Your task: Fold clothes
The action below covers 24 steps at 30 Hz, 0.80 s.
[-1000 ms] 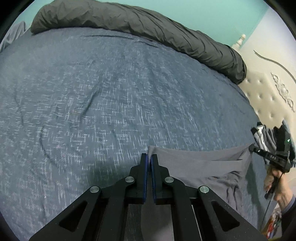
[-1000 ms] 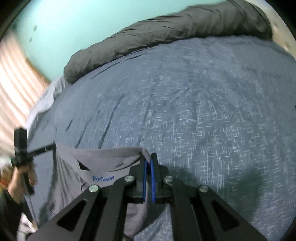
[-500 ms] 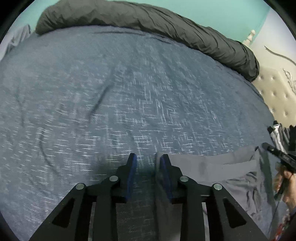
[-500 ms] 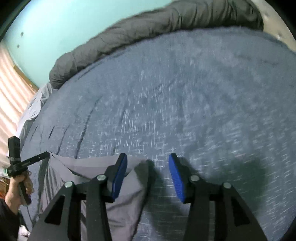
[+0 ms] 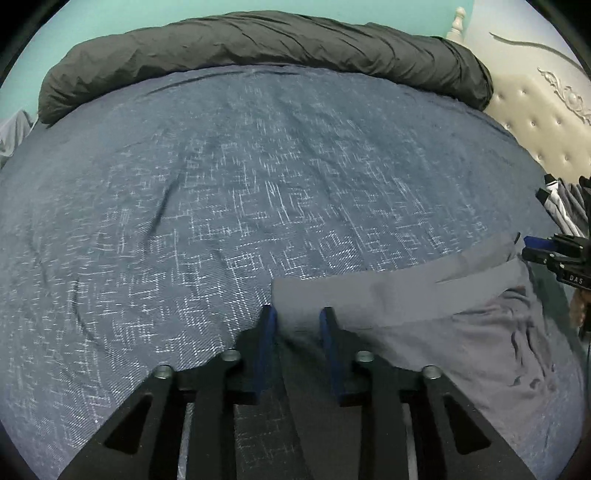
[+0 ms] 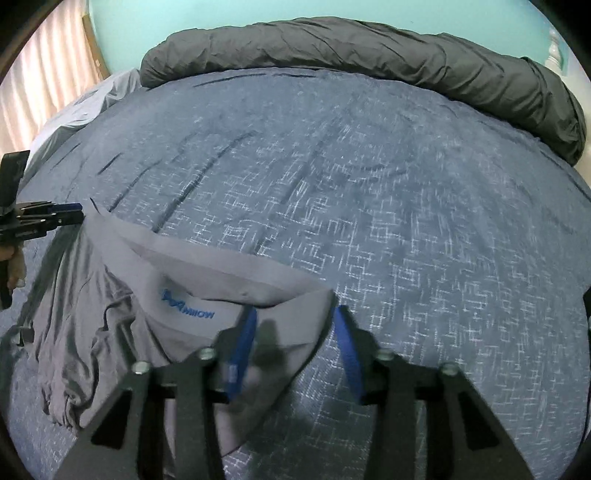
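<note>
Both your grippers have let go since a second ago: left gripper (image 5: 295,325) and right gripper (image 6: 293,325) stand open over the gray shorts (image 6: 207,295) on the bed (image 5: 221,206), jaws just closing again.

both tools (image 5: 295,332) (image 6: 293,334) released | garment (image 6: 192,295) dropped flat | jaws reclosing

Bed (image 5: 258,192) in blue patterned cover; grey garment (image 6: 207,295) at near edge, dark rolled duvet (image 5: 258,44) along far side.

Home bedroom. Wide bed under a blue woven-pattern bedspread (image 5: 229,206), dark grey duvet (image 5: 258,40) rolled along its far edge, cream tufted headboard (image 5: 546,125) (carved trim), turquoise wall (image 6: 147,22), striped curtain (image 6: 48,77) at one side.
</note>
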Available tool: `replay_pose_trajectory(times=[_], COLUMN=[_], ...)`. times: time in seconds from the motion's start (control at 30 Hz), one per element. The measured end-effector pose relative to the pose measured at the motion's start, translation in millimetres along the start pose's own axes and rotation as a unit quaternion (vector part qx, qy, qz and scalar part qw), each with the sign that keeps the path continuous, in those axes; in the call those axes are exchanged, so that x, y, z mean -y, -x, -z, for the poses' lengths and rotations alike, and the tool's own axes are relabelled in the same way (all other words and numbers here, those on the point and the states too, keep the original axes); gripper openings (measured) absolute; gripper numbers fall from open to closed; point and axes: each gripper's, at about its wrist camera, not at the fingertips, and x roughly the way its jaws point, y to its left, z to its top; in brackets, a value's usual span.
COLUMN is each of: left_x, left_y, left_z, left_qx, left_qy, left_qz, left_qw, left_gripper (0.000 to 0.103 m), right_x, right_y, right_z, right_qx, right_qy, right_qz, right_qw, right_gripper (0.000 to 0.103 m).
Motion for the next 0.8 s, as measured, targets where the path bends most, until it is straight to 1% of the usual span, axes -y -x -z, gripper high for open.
replay_pose_trajectory(times=[0.03, 0.07, 0.1, 0.2, 0.27, 0.33, 0.43, 0.5, 0.53, 0.67, 0.7, 0.73, 0.8], left_x=[-1, -2, -2, -6, -10, -17, -37, -52, -58, -71, -73, -71, -67], left_y=[0, 1, 3, 6, 10, 15, 23, 23, 21, 7, 6, 7, 9], left_z=[1, 2, 4, 6, 5, 2, -2, -5, -5, -7, -6, -6, -5], left_qx=[0.001, 0.002, 0.004, 0.01, 0.017, 0.025, 0.038, 0.04, 0.038, 0.023, 0.022, 0.023, 0.022], left_qy=[-0.001, 0.0, 0.0, -0.004, -0.004, 0.016, 0.073, 0.117, 0.134, 0.182, 0.185, 0.178, 0.163], left_qz=[0.0, 0.002, 0.004, 0.003, 0.002, 0.014, 0.046, 0.073, 0.08, 0.086, 0.079, 0.071, 0.063], left_qw=[1.0, 1.0, 1.0, 0.9999, 0.9999, 0.9995, 0.9955, 0.9896, 0.987, 0.9793, 0.9794, 0.9812, 0.9844], left_gripper=[0.004, 0.003, 0.002, 0.002, 0.002, 0.002, 0.002, 0.002, 0.002, 0.003, 0.003, 0.003, 0.008], right_x=[-2, -2, -2, -1, -1, 0, 2, 4, 5, 8, 7, 7, 6], right_y=[-2, -3, -3, -2, -1, 0, 3, 6, 8, 9, 8, 7, 5], right_z=[-1, -2, -2, -3, -4, -5, -5, -7, -8, -15, -17, -20, -23], right_qx=[-0.003, -0.005, -0.005, 0.003, 0.01, 0.014, 0.022, 0.028, 0.031, 0.042, 0.043, 0.043, 0.042], right_qy=[0.002, 0.002, 0.001, -0.007, -0.012, -0.02, -0.032, -0.043, -0.049, -0.077, -0.084, -0.09, -0.098], right_qz=[0.002, 0.002, 0.0, -0.003, -0.005, -0.008, -0.008, -0.013, -0.016, -0.027, -0.027, -0.026, -0.023], right_qw=[1.0, 1.0, 1.0, 1.0, 1.0, 1.0, 0.999, 0.999, 0.998, 0.996, 0.995, 0.995, 0.994], right_gripper=[0.026, 0.017, 0.013, 0.008, 0.006, 0.006, 0.005, 0.005, 0.005, 0.005, 0.005, 0.005, 0.005])
